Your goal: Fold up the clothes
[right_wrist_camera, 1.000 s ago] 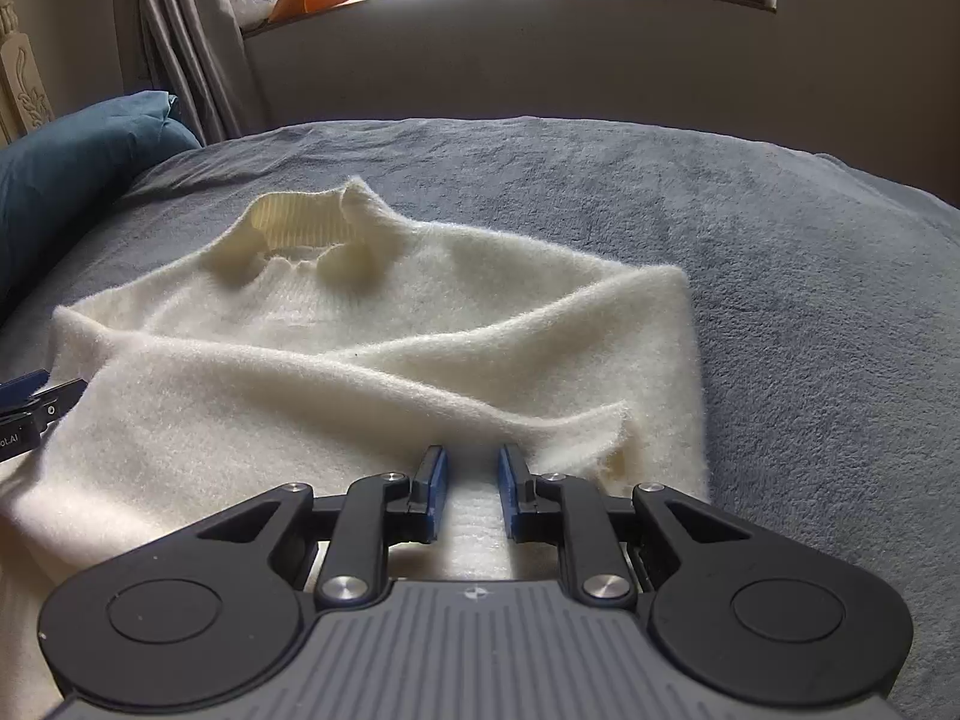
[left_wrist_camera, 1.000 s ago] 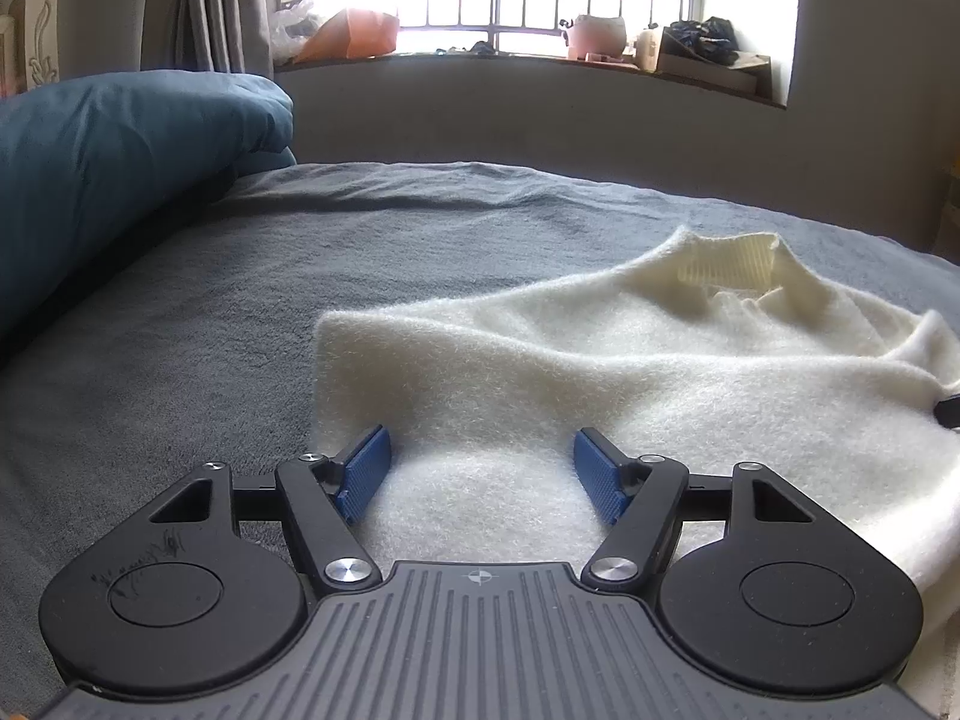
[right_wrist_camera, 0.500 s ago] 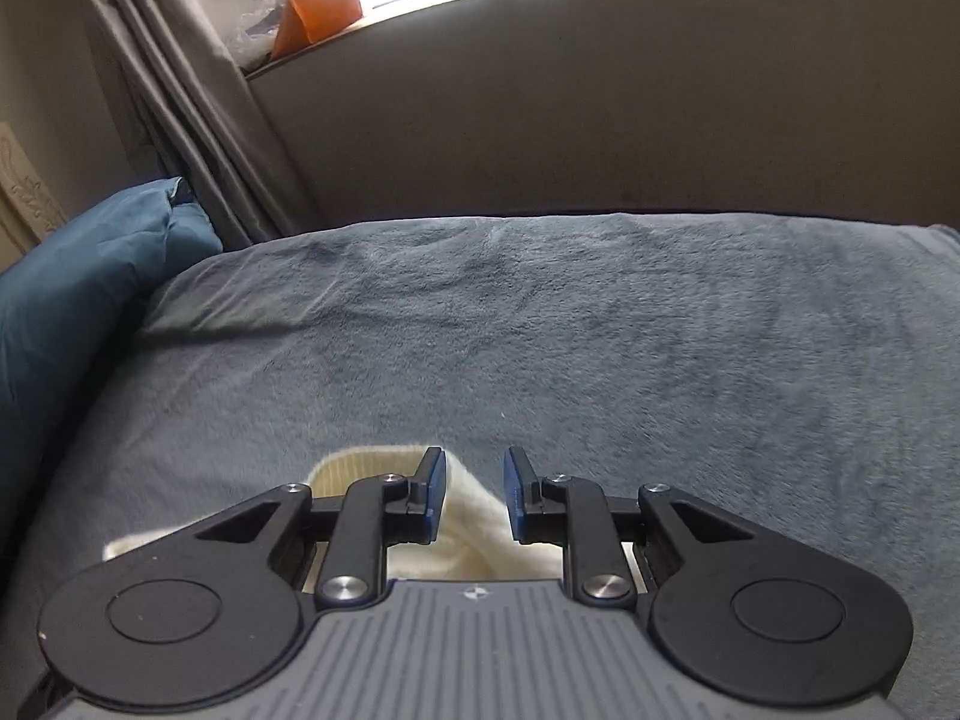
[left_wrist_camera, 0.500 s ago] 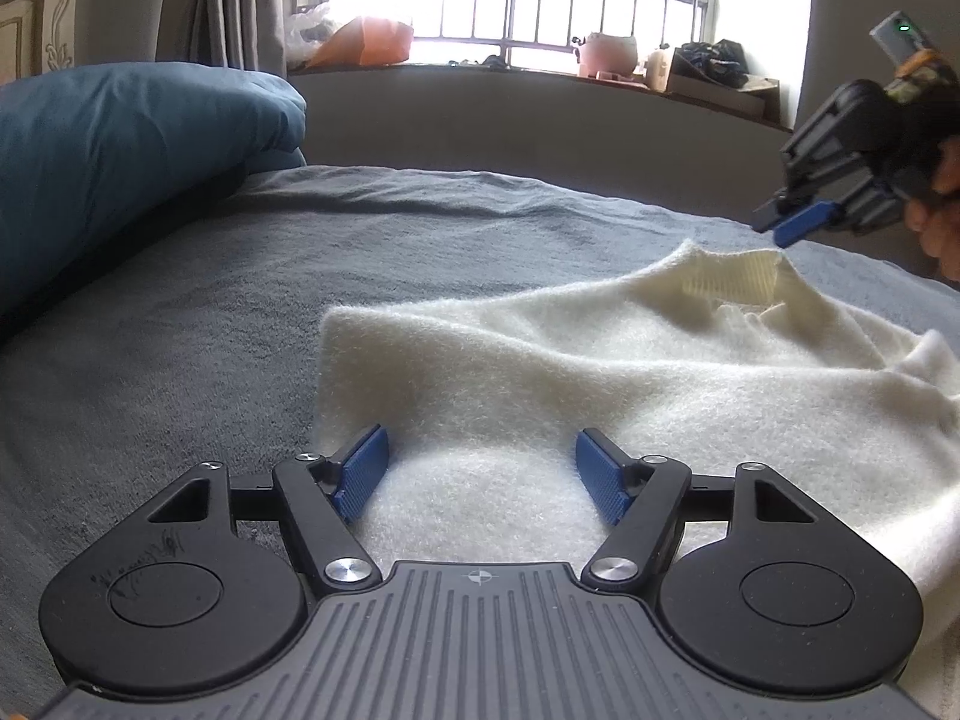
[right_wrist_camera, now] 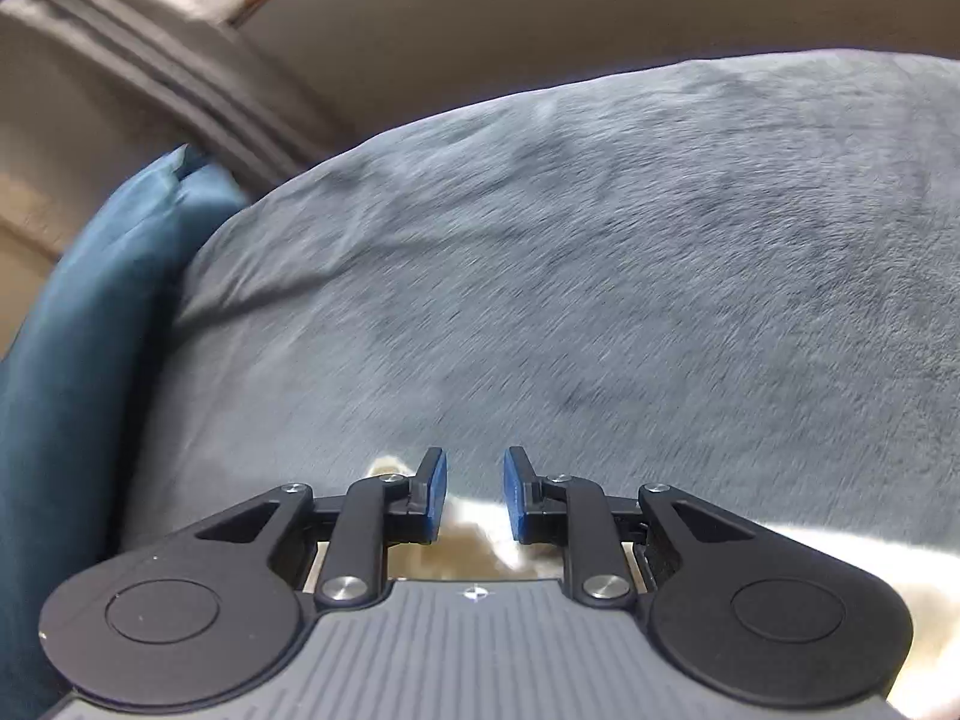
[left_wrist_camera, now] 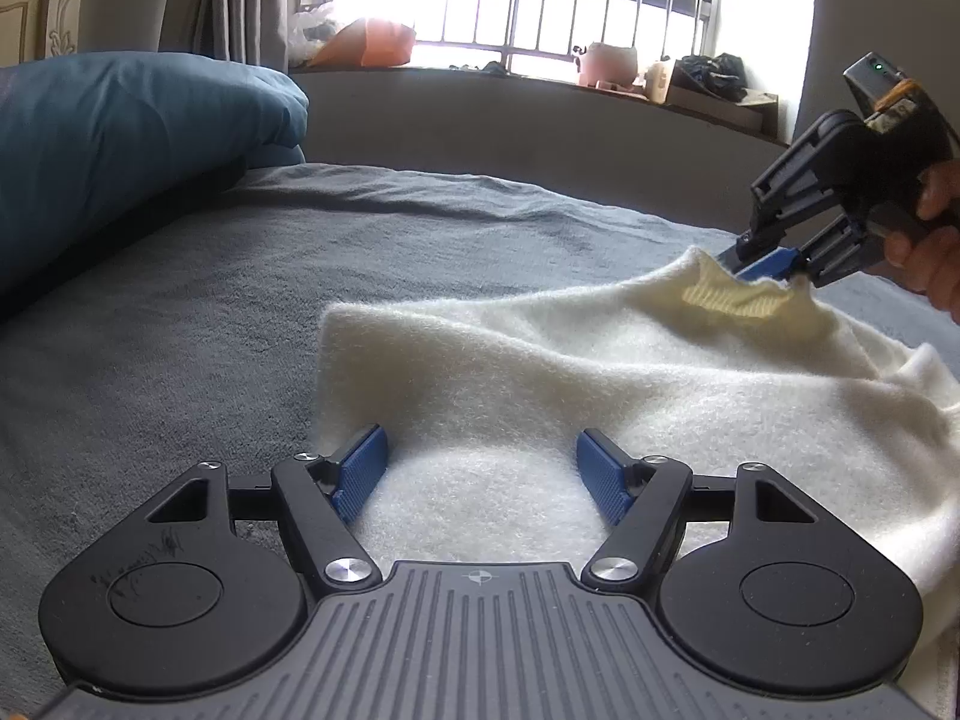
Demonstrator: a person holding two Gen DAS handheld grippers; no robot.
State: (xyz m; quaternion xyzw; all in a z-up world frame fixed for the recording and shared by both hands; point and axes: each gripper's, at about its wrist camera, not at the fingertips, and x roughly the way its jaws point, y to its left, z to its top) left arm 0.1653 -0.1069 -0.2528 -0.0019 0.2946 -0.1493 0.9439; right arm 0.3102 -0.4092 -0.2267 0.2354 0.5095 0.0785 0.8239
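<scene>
The left hand-held gripper point(left_wrist_camera: 480, 471) hovers low over the near part of a cream sweater point(left_wrist_camera: 600, 372), its 2 blue pads spread wide apart with nothing clamped between them. The sweater lies rumpled on a grey bed cover point(left_wrist_camera: 240, 300). At the far side, the right hand-held gripper point(left_wrist_camera: 765, 264), gripped in a person's hand point(left_wrist_camera: 927, 240), sits at the ribbed collar point(left_wrist_camera: 732, 297); its pads stand a narrow gap apart, holding nothing. A blue pillow point(left_wrist_camera: 120, 144) rests at the left, below a barred window point(left_wrist_camera: 570, 0).
</scene>
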